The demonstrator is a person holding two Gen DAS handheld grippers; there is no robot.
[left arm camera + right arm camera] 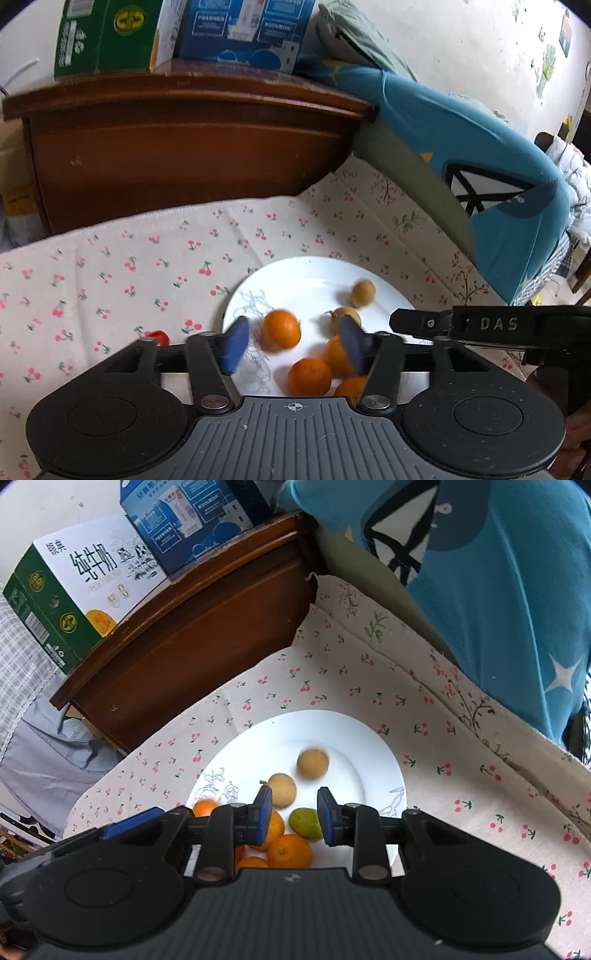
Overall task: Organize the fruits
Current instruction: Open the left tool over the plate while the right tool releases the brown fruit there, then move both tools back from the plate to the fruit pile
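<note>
A: Left wrist view: oranges (309, 376) and pale fruits (363, 293) are seen gathered on the white plate (303, 273), ahead of the left gripper (293, 344), its fingers apart and empty.

B: Most seems done. A red fruit (159, 336) is left on the cloth (110, 258), beside the left finger.

A: The right gripper (294, 816) is seen nearly closed, empty. Nearer oranges are cut off.

Left gripper (295, 345): pitched forward and downward, jaws standing wide, blue pads (236, 345) well apart and pressing on nothing.

Right gripper (295, 818): same downward pitch, jaws parted by only a narrow gap (much closer than the left pair), pads (264, 816) gripping nothing.

Position: the two sit side by side, the right's black finger just beside the left's right fingertip.
</note>
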